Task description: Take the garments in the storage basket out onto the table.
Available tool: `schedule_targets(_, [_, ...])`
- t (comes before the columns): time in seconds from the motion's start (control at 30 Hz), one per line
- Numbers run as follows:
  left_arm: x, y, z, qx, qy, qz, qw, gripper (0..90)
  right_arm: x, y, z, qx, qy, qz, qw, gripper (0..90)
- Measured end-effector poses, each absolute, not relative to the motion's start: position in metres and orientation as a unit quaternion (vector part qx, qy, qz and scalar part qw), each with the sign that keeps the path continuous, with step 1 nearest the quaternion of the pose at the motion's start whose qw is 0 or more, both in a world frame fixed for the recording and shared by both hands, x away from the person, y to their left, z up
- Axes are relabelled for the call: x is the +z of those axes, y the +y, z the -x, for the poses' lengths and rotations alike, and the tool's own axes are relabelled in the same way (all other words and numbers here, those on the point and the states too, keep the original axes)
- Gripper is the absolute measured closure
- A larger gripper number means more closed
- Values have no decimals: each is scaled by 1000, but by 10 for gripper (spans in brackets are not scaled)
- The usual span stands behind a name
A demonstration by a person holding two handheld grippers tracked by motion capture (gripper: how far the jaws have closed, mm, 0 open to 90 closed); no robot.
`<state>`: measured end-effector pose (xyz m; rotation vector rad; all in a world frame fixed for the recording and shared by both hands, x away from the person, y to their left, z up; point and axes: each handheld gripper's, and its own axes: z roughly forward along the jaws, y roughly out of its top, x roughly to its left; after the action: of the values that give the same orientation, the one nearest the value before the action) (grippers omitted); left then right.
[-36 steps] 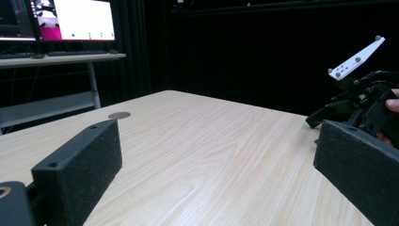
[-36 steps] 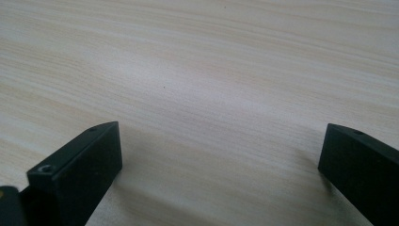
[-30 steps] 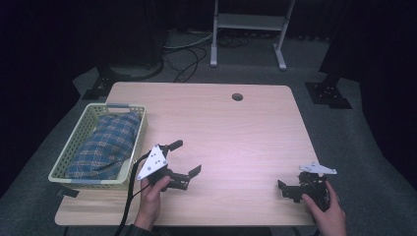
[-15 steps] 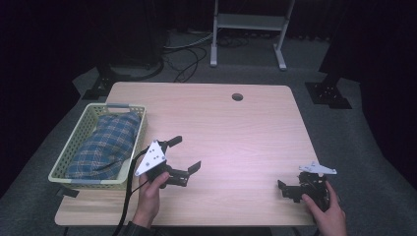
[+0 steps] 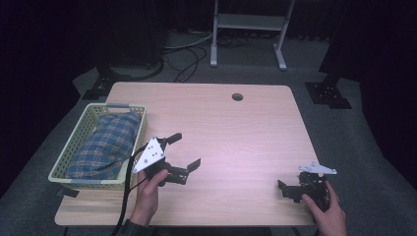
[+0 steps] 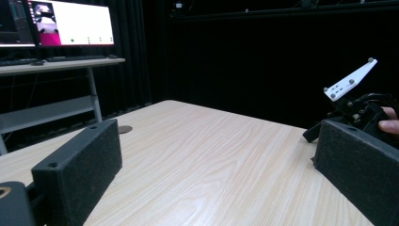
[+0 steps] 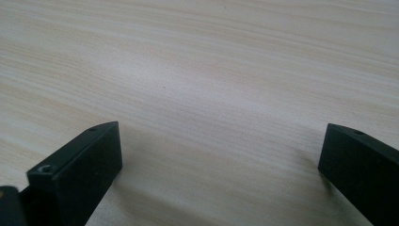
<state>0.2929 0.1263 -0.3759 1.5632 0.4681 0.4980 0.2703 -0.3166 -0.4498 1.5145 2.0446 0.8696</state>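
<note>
My left gripper [image 5: 185, 150] hovers just above the wooden table [image 5: 236, 128], right of the basket, held in a hand, with its jaws spread wide and nothing between them. In its own view the left gripper [image 6: 216, 141] looks across bare wood toward the other gripper [image 6: 357, 103]. My right gripper [image 5: 287, 191] rests low at the table's near right corner, a hand wrapped around it. The right gripper view has the right gripper [image 7: 221, 141] open over plain wood grain, with nothing held.
A pale green mesh basket [image 5: 64, 157] sits at the table's left edge with a folded blue plaid cloth [image 5: 105, 142] inside. A cable hole [image 5: 237, 96] lies near the far edge. A metal stand [image 5: 246, 29] is beyond the table; a lit monitor [image 6: 70, 21] stands on a side desk.
My left gripper has drifted slightly forward and to the right, away from the near edge, still open. The right gripper has stayed where it was.
</note>
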Motion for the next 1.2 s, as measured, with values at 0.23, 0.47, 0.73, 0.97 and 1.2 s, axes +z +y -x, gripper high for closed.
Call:
schedule_targets(0.23, [-369,128,-294,213,208,-689,661,7,-450,-317,-270,315,741,-549,225,0])
schedule_targets(0.47, [-356,126,-294,212,200,-688,664,7,-450,-317,-270,316,741,-549,224,0])
schedule_targets(0.73, [-344,126,-295,210,196,-688,667,7,-450,-317,-270,315,741,-549,225,0])
schedule_targets(0.97, [-336,130,-298,201,199,-685,671,7,-450,-317,-270,315,741,-549,225,0])
schedule_targets(1.2, [-331,133,-301,191,199,-685,675,7,-450,-317,-270,315,741,-549,225,0])
